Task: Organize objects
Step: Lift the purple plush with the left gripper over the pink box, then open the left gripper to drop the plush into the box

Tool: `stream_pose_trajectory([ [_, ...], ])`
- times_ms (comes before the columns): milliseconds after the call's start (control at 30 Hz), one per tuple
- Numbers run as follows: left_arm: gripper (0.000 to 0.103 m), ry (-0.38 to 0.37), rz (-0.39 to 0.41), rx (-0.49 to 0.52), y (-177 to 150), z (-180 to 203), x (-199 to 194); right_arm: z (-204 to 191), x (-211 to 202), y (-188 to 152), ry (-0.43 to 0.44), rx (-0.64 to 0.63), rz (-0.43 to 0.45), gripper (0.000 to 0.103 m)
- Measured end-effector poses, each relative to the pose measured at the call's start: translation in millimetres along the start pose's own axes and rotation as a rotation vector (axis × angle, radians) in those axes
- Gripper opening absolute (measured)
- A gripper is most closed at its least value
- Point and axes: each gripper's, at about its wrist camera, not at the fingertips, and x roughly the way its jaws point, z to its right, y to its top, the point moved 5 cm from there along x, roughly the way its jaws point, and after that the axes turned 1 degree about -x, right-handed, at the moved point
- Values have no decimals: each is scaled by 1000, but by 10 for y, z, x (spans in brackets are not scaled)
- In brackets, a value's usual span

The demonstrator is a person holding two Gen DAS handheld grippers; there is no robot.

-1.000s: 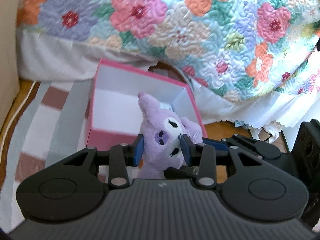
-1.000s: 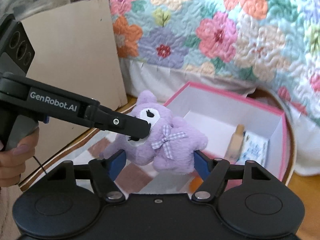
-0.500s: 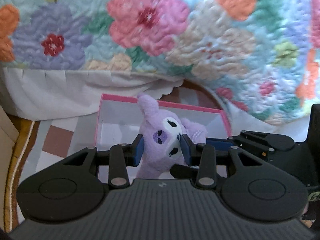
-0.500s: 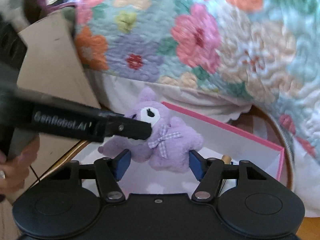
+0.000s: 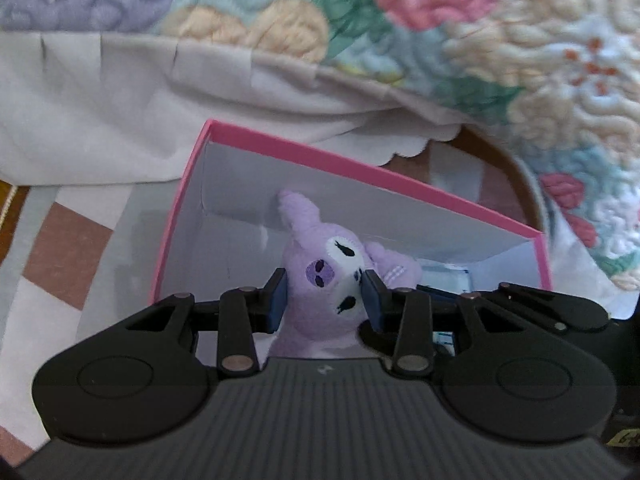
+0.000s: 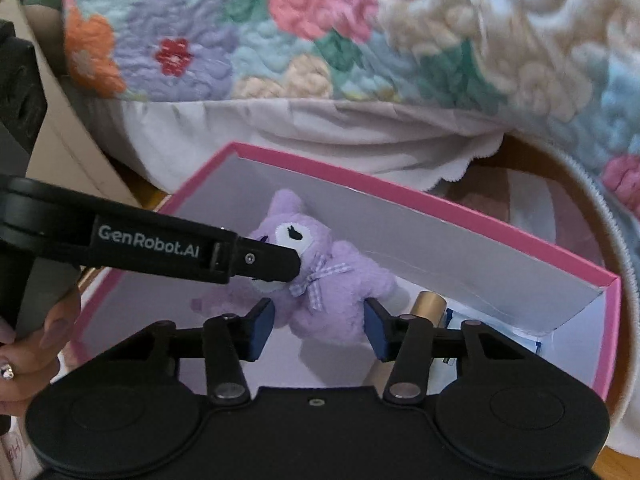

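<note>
From the left wrist camera, the left gripper (image 5: 323,300) is clamped on the head of a purple plush toy (image 5: 326,280); its blue pads (image 5: 277,300) press into the soft cheeks on either side. The toy's long axis runs away from the camera, with one pointed ear aimed up and slightly left toward the far wall of the box. Its embroidered face, with white eye patches and a darker purple oval with two black stitches, is turned toward the lens. The toy hangs over the open pink box (image 5: 184,200), a rectangular cardboard box with smooth white inner walls and a thin pink rim. Beyond the box hangs a quilted floral bedspread (image 5: 480,20), puffy and stitched in wavy lines, with a plain white skirt (image 5: 120,100) under it. A striped rug (image 5: 60,248) lies to the left.

From the right wrist camera, the plush toy (image 6: 340,280) is seen from the side: fuzzy body, gingham bow at the neck, head toward the upper left and body toward the lower right, inside the outline of the pink box (image 6: 480,220). The left gripper (image 6: 296,264) reaches in from the left and grips the head; a hand (image 6: 36,344) holds its handle. The right gripper (image 6: 316,326) has its jaws closing around the toy's body, the blue pads (image 6: 262,328) just beside the fur, not clearly pressing. A gold cylinder (image 6: 430,306) lies on the box floor beside the toy.
</note>
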Motion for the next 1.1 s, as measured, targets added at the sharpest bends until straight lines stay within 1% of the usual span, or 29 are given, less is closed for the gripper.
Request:
stream_pose_trajectory([
  [67,39,2,-15,-2,16,1,88,65,95,17,-22,15,-19,43],
  [200,39,31,-32,13,20,32,234,204,277,25,-52,49,-66,40],
  [333,39,26,-60,-6,14,28,361,208,366,4,-107,10,-87,37],
  [367,40,33,-71,-13,21,27,384,220,386,-4,-122,16,-95,37],
  [400,41,48,-76,-19,29,28,396,234,392,-4,-131,26,-97,36],
  [433,44,76,-75,-20,33,28,395,242,390,-1,-144,36,-97,35],
  [467,45,102,-68,-9,39,37,377,244,372,0,-158,44,-92,36],
  [500,46,112,-59,8,42,52,353,246,342,-6,-173,51,-85,37],
  [533,47,119,-50,27,33,63,305,249,296,-11,-185,64,-75,43],
  [567,50,124,-49,41,23,81,255,248,231,-25,-182,75,-64,45],
  [633,55,127,-64,53,-22,115,151,226,87,-67,-149,90,-38,46],
  [667,59,130,-75,53,-50,130,87,208,0,-101,-128,98,-30,47],
  [733,63,105,-102,50,-131,158,-47,167,-158,-174,-97,108,-14,49],
  [767,63,101,-105,51,-182,176,-134,142,-253,-218,-84,114,-2,52],
  [833,65,98,-95,59,-267,208,-297,88,-385,-277,-70,129,17,53],
  [933,66,103,-83,106,-402,268,-576,-37,-597,-333,-53,137,33,55],
  [1000,66,108,-67,142,-475,303,-794,-133,-763,-355,-61,124,41,59],
  [1067,67,106,-55,177,-536,335,-1043,-216,-965,-386,-88,142,35,65],
  [1100,67,104,-49,188,-546,352,-1146,-247,-1069,-407,-74,157,39,66],
])
